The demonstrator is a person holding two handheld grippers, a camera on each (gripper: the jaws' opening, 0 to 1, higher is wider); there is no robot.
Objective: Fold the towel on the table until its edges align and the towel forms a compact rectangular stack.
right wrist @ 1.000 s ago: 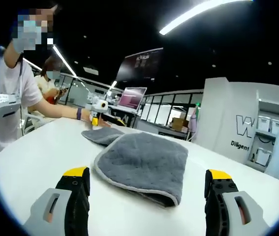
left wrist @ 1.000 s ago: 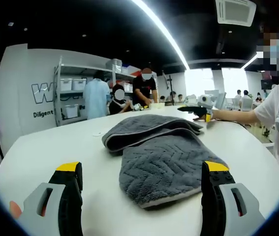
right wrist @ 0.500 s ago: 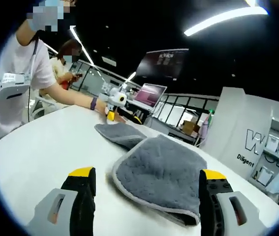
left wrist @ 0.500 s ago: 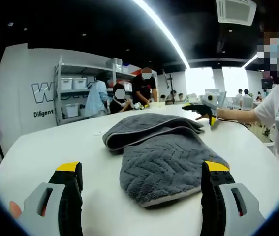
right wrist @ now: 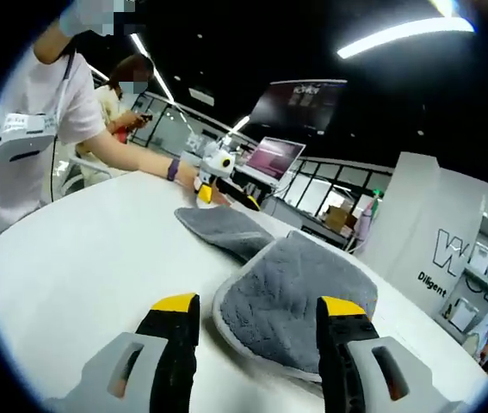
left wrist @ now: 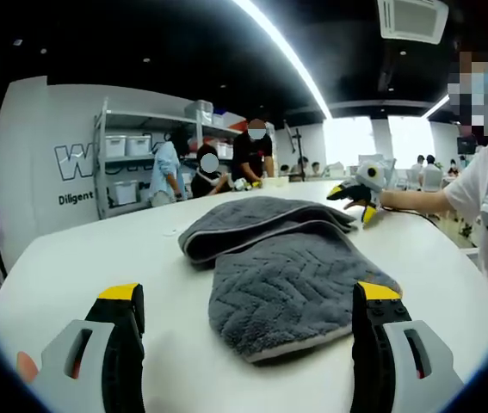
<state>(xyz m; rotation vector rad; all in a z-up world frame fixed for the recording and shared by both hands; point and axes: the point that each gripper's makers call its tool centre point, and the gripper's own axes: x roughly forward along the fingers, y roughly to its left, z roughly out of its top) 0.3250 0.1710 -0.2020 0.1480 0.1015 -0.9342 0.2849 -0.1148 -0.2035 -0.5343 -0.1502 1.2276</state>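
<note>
Grey terry towel (left wrist: 278, 267) lies loosely folded on your white worktop (left wrist: 97, 258), its far layer doubled over. Your left gripper (left wrist: 248, 297) hovers spread wide at its near edge, holding nothing. Your right gripper (right wrist: 259, 310) frames the towel's (right wrist: 299, 297) near rim, jaws apart and not touching the cloth.

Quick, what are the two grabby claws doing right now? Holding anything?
Left gripper: open, holding nothing, the grey towel lying between its jaws.
Right gripper: open, jaws partly closed around the towel's edge, not gripping it.
</note>
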